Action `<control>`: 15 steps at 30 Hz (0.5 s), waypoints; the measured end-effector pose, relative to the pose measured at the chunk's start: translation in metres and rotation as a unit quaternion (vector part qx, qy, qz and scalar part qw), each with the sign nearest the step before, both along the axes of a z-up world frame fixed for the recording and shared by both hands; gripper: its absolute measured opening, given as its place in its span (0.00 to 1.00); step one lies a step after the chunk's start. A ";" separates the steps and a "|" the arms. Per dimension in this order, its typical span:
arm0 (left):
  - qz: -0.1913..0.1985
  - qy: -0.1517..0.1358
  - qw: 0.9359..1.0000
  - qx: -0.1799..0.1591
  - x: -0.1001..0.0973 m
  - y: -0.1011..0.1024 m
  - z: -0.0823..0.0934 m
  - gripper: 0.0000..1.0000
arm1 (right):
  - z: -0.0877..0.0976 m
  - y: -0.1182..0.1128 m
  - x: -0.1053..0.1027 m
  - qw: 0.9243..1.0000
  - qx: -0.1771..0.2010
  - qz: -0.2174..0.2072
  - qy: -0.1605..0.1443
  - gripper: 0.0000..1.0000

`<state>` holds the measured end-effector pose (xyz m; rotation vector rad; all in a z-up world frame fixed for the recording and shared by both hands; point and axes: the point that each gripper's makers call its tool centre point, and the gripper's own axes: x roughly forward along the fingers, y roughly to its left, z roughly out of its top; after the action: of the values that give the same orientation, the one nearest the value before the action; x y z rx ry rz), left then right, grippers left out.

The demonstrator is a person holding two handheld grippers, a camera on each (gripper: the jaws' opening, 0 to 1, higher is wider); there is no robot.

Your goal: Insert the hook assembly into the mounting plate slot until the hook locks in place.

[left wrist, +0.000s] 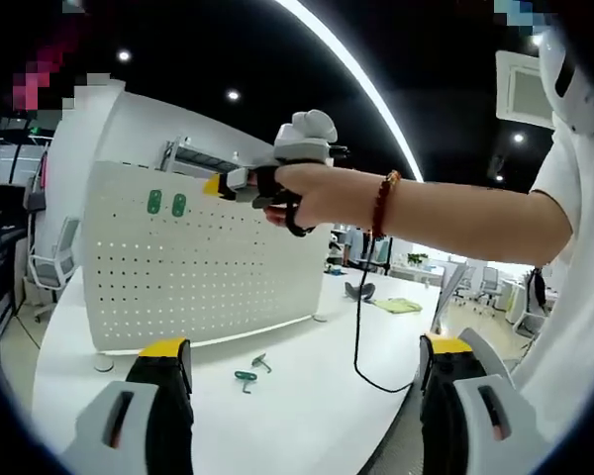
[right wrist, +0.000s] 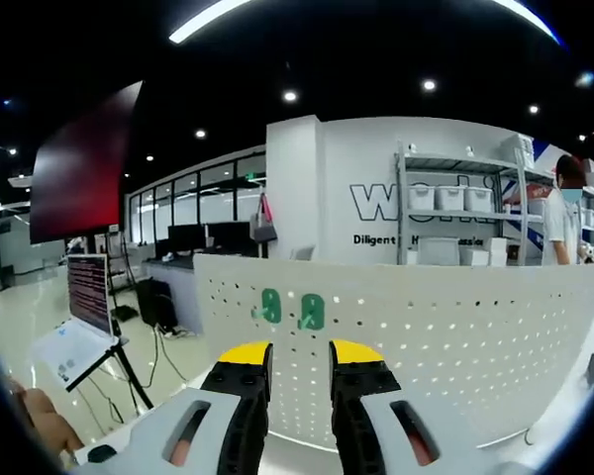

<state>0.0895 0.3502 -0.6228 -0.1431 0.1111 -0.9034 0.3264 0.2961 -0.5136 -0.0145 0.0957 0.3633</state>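
White perforated mounting plate (left wrist: 203, 262) stands upright on the white desk (left wrist: 307, 396); we count two green hooks (right wrist: 289, 310) seated side by side in its upper holes. Two more green hooks (left wrist: 249, 371) lie loose on the desk just before the plate. Left tool (left wrist: 305, 361): jaws spread wide, nothing between them. Right tool (right wrist: 299, 358): yellow-tipped jaws nearly closed with a narrow gap, holding nothing, raised near the plate's top edge.
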 end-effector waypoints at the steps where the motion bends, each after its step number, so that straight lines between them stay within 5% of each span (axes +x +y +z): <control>1: -0.002 0.001 1.000 0.002 0.000 -0.002 0.000 0.98 | 0.000 -0.002 -0.002 1.000 0.000 0.002 -0.001 0.22; 9: -0.011 0.002 1.000 0.009 0.001 -0.021 0.000 0.97 | 0.002 -0.017 -0.018 1.000 -0.008 0.027 -0.013 0.27; 15: -0.003 0.009 1.000 0.009 0.005 -0.030 -0.001 0.96 | -0.016 -0.033 -0.026 0.999 -0.031 0.044 0.003 0.27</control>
<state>0.0944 0.3197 -0.6240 -0.1335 0.1358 -0.9071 0.3004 0.2634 -0.5292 -0.0792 0.1120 0.4474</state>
